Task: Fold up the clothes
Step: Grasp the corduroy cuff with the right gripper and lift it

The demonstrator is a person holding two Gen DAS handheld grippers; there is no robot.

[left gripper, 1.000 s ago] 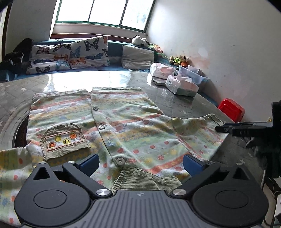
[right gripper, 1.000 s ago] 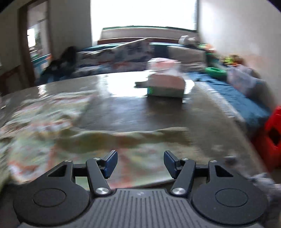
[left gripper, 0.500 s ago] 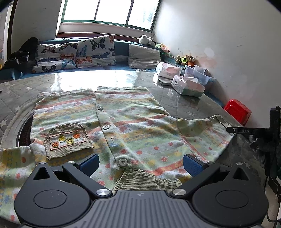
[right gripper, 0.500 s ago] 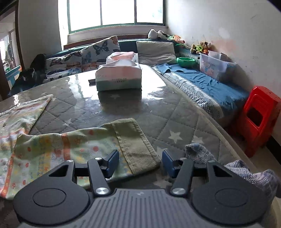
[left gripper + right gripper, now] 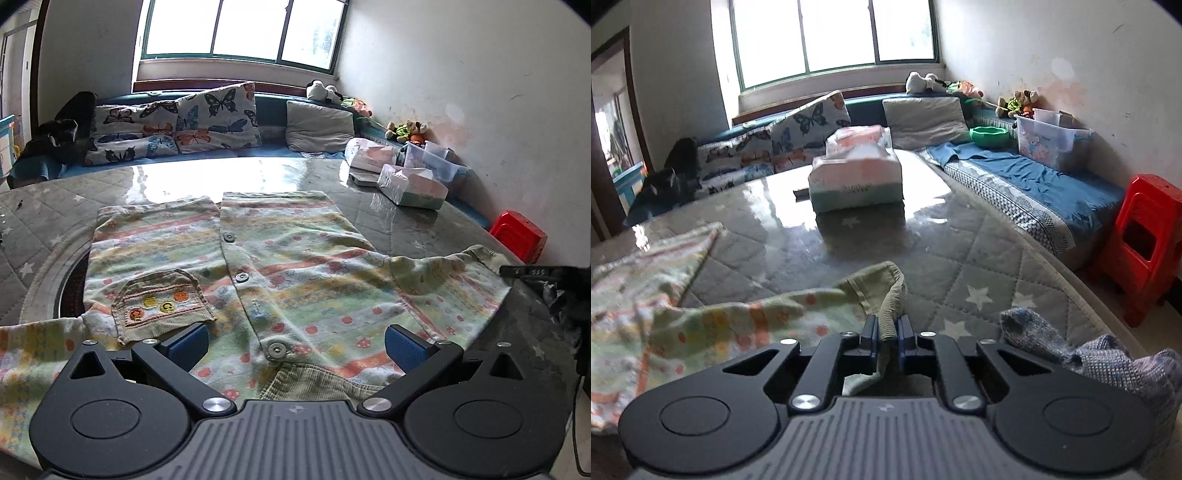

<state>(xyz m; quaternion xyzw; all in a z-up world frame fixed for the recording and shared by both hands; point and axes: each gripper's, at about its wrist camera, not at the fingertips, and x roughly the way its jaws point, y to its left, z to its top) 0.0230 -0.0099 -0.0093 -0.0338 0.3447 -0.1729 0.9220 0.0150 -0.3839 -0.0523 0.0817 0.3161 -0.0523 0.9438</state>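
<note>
Clamping the olive ribbed cuff (image 5: 891, 295) of the pastel striped buttoned cardigan (image 5: 280, 280), the right claw (image 5: 887, 332) is closed; the left claw (image 5: 293, 345) is held released above its collar

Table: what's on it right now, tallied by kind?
Patterned cardigan: 1
Knitted grey-blue garment: 1
Tissue packs: 2
Flat dark item behind the packs, unclear what: 1
Total: 5
</note>
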